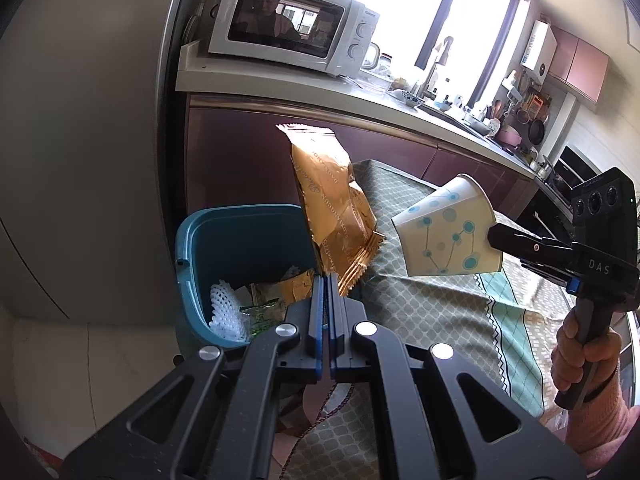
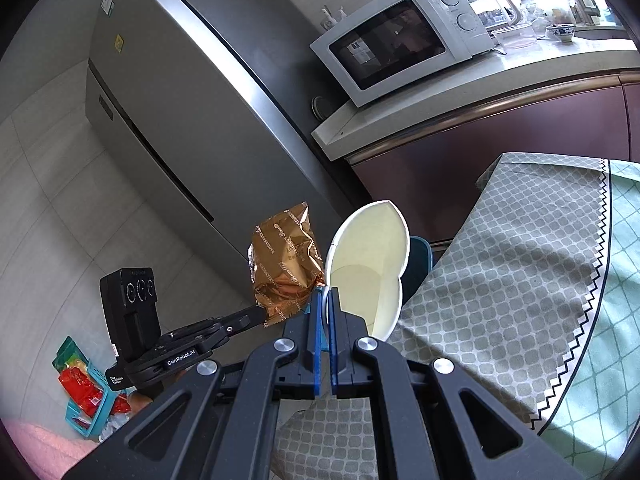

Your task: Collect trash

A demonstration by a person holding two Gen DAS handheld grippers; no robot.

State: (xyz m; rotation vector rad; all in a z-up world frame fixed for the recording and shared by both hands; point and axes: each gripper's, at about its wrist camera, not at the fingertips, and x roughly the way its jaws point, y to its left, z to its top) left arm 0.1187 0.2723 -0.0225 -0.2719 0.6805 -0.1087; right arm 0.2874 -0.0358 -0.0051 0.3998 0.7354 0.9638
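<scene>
My left gripper [image 1: 326, 280] is shut on the bottom seam of a crumpled gold snack wrapper [image 1: 332, 208], holding it upright above the right edge of a teal trash bin [image 1: 192, 248]. The bin holds white foam netting [image 1: 226, 308] and other scraps. To the right, my right gripper [image 1: 493, 236] is shut on the rim of a white paper cup with blue dots [image 1: 448, 232], tilted over the table's edge. In the right wrist view my right gripper [image 2: 326, 294] pinches the squashed cup [image 2: 368, 256]. There the wrapper [image 2: 286, 268] hangs from my left gripper [image 2: 260, 315], and the bin [image 2: 422, 264] is mostly hidden.
A table under a green patterned cloth [image 1: 432, 312] stands right of the bin. A grey fridge [image 2: 180, 120] rises behind it, and a white microwave [image 1: 288, 28] sits on the counter. A blue basket of red packets [image 2: 88, 396] lies on the floor. A hand [image 1: 580, 356] grips the right handle.
</scene>
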